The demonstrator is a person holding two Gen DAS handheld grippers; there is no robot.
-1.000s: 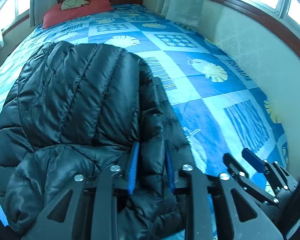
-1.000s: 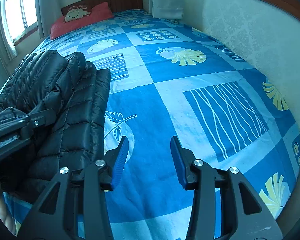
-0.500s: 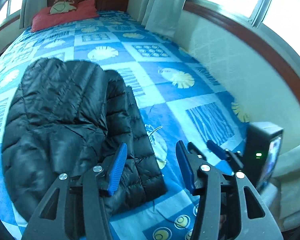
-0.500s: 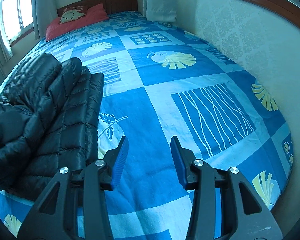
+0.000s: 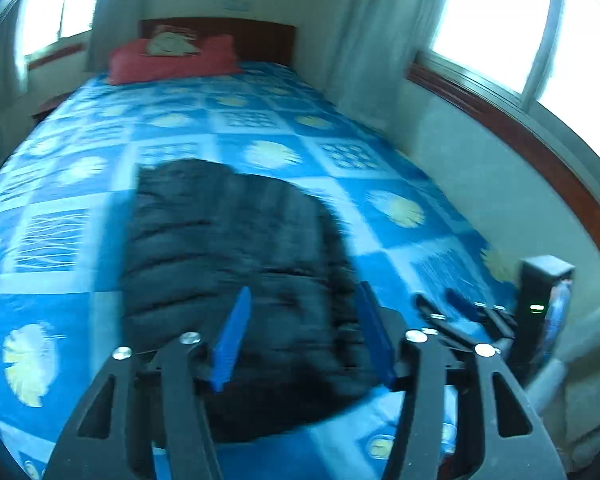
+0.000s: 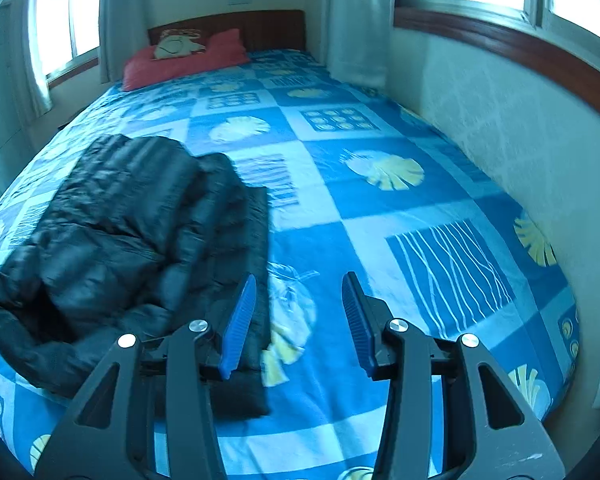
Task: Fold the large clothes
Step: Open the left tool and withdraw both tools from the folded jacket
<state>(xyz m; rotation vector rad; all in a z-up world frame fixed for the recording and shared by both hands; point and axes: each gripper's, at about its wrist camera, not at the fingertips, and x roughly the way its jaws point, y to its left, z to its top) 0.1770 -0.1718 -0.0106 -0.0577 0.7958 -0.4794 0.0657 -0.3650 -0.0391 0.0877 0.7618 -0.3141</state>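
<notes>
The jacket (image 6: 132, 248) lies folded on the bed (image 6: 380, 232), near its foot. My left gripper (image 5: 304, 332) and right gripper (image 6: 296, 320) hover spread and empty above it, likely because the fold looks finished.

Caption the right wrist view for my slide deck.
Open right gripper above a folded black puffer jacket on a blue patterned bedspread.
</notes>
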